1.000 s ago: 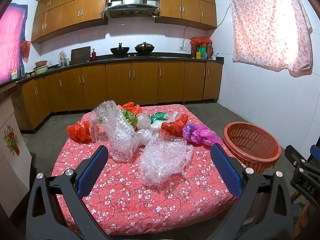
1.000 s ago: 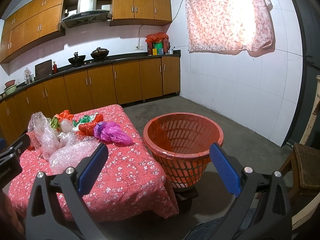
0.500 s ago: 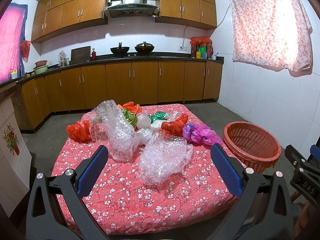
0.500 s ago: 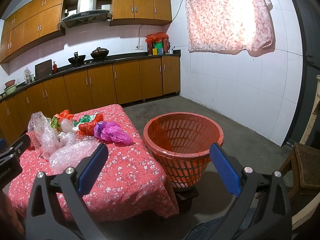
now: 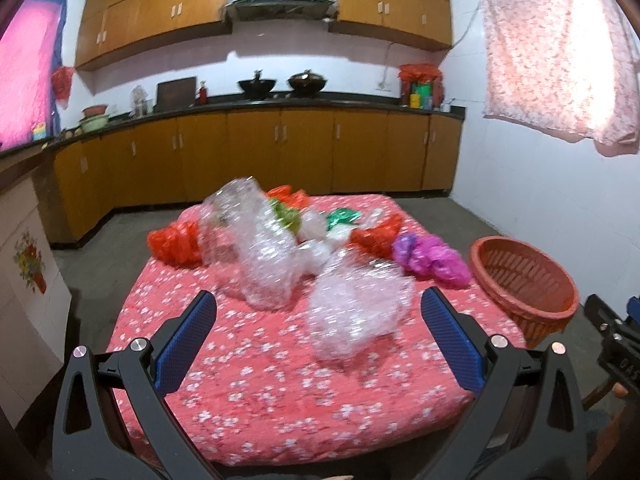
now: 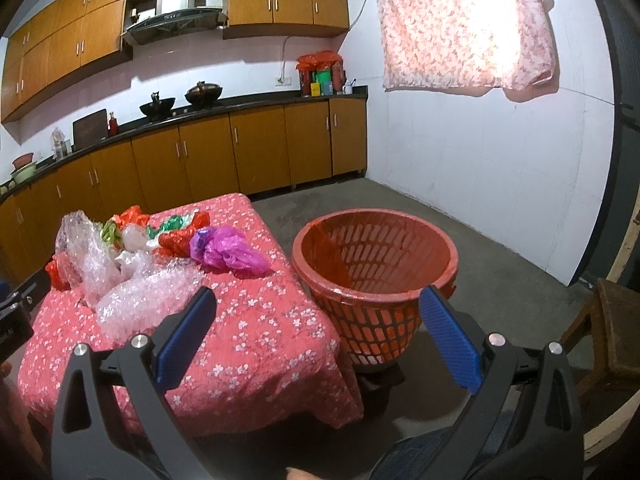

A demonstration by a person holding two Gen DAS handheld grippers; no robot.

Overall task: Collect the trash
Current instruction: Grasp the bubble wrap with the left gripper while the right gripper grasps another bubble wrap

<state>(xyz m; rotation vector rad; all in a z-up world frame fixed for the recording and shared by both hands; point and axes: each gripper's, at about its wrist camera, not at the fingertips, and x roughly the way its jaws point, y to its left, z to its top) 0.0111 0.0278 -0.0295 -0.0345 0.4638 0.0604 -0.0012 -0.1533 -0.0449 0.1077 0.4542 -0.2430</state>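
Trash lies on a low table with a red floral cloth (image 5: pixel 280 396): two clumps of clear bubble wrap (image 5: pixel 356 312) (image 5: pixel 256 248), a purple bag (image 5: pixel 432 258), red bags (image 5: pixel 176 242) and a green bag (image 5: pixel 340 216). An orange slotted basket (image 6: pixel 376 264) stands on the floor right of the table; it also shows in the left wrist view (image 5: pixel 524 280). My left gripper (image 5: pixel 318 308) is open and empty, short of the near bubble wrap. My right gripper (image 6: pixel 316 302) is open and empty, held before the basket and the table's right edge (image 6: pixel 320 320).
Wooden kitchen cabinets (image 5: pixel 280 152) with a dark counter run along the back wall and the left. A floral curtain (image 6: pixel 464 24) hangs on the white tiled right wall. A wooden stool (image 6: pixel 612 332) stands at the far right. Grey floor surrounds the table.
The left gripper has moved slightly forward and the view is blurred by motion. The right gripper has barely moved. Both stay open and empty.
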